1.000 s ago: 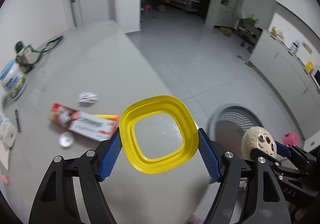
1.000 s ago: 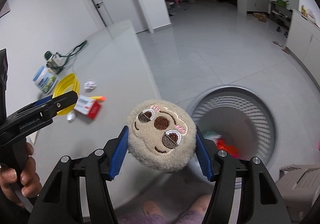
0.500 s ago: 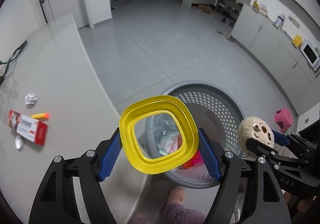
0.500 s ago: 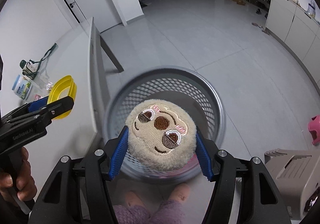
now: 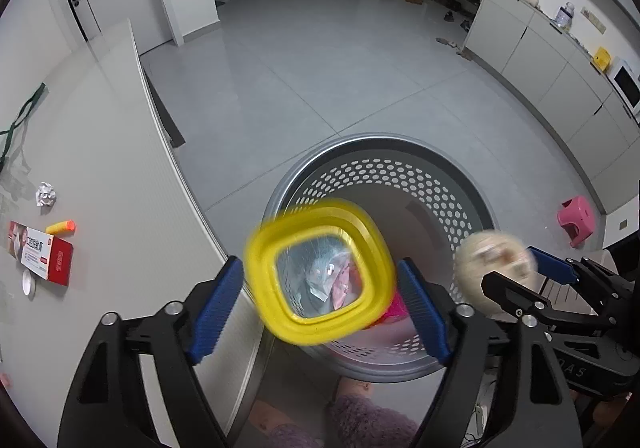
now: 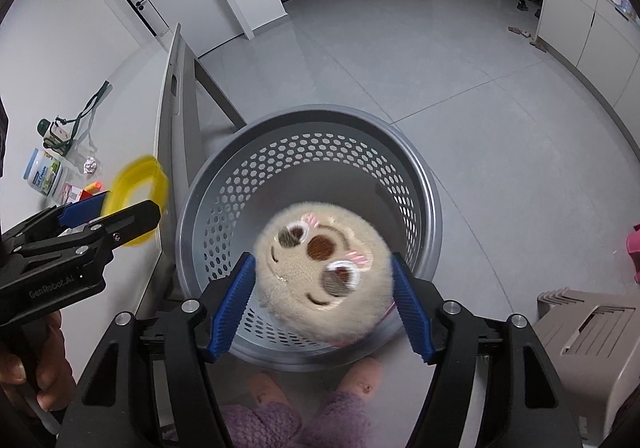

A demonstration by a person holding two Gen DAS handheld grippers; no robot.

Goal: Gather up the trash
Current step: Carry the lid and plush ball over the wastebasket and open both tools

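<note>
Trash basket [image 6: 424, 184] rim lies below both released tongs, left [image 5: 320, 304] and right [image 6: 322, 300], jaws just opened.

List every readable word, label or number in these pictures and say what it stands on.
"GenRobot.AI": on the side of the left tool.
"DAS": partly visible on the right tool, seen inverted.
Print on the red and white box and the white and blue tub: too small to read.

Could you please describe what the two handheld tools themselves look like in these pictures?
Both the left tool and the right tool have black angular frames with silver bolts and ribbed blue pads. The left one carries white lettering on its side. No cables or sleeves show.
</note>
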